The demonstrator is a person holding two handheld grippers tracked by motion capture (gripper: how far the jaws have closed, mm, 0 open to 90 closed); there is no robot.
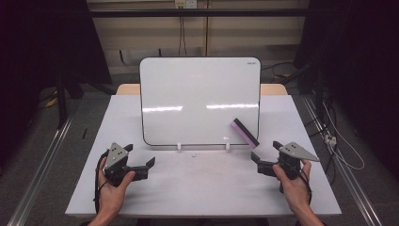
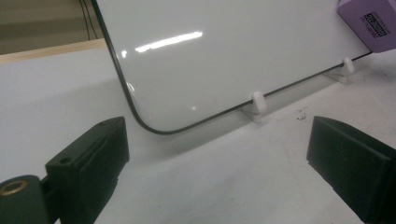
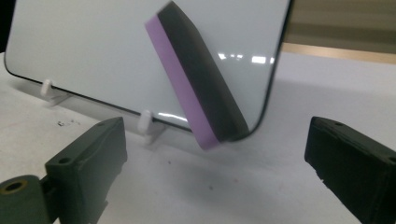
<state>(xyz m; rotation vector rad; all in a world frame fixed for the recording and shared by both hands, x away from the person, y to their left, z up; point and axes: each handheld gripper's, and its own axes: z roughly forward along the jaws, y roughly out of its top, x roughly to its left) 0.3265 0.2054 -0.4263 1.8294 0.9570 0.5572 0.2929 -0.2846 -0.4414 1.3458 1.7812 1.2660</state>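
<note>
At the near edge of the high view the person's forearms are cut off by the frame, and each hand grips a black gripper topped with a grey three-cornered plate. The left gripper (image 1: 141, 165) rests low over the white tabletop (image 1: 202, 188) at the near left, its fingers spread wide with nothing between them; its own view shows only bare tabletop in the gap. The right gripper (image 1: 265, 155) sits at the near right, its fingers likewise spread wide and empty, just short of the eraser (image 3: 196, 79). The eraser is a flat rectangular block, a dark felt-like layer backed by a purple body, and it clings tilted to the lower right corner of the whiteboard (image 1: 197, 99), its low end overhanging the board's rounded corner. In the left gripper view only a purple corner of it shows, with a small label too blurred to read. The whiteboard stands nearly upright in the middle of the tabletop on two small white clips (image 1: 179, 147), glossy and blank, edged in thin black, reflecting ceiling lights as pale streaks. A few tiny dark specks lie on the tabletop near the clips. Beyond, the room is dim and its cables and rails are hard to make out.
</note>
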